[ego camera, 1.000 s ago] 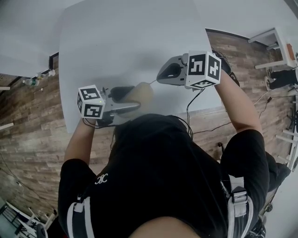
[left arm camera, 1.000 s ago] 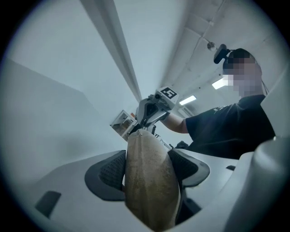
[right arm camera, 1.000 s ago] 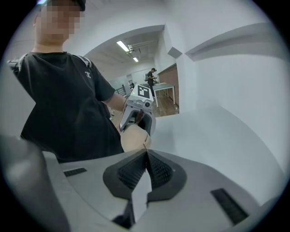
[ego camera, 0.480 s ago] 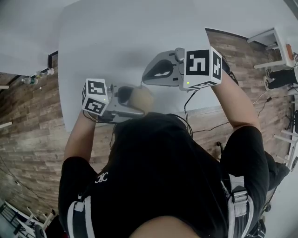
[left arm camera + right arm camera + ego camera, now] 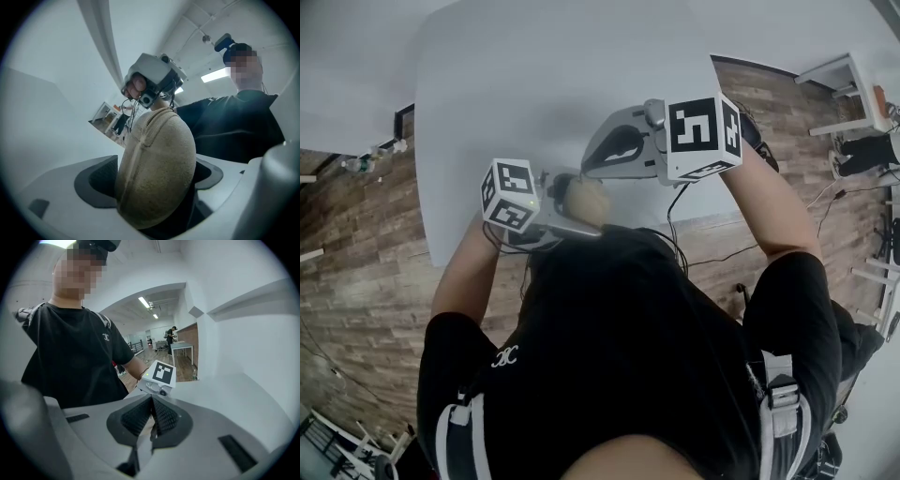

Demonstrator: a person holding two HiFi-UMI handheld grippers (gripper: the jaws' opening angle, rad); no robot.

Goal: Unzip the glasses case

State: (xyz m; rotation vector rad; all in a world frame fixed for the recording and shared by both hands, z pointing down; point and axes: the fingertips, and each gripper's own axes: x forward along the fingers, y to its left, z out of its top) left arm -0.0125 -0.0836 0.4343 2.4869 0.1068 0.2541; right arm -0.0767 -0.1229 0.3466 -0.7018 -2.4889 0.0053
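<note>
The left gripper has just spread wide around the glasses case, likely freeing it, while the right gripper beside it pinches what seems the zip pull.

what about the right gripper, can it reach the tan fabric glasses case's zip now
Probably yes: the right gripper is shut on what looks like the zip pull atop the tan fabric glasses case, nothing blocking. The left gripper, jaws just opened wider, straddles it.

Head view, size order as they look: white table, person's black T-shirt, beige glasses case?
White table and black T-shirt: largest, too alike to rank; the shirt is nearer the camera.
Beige fabric glasses case: smallest by far, partly hidden.
</note>
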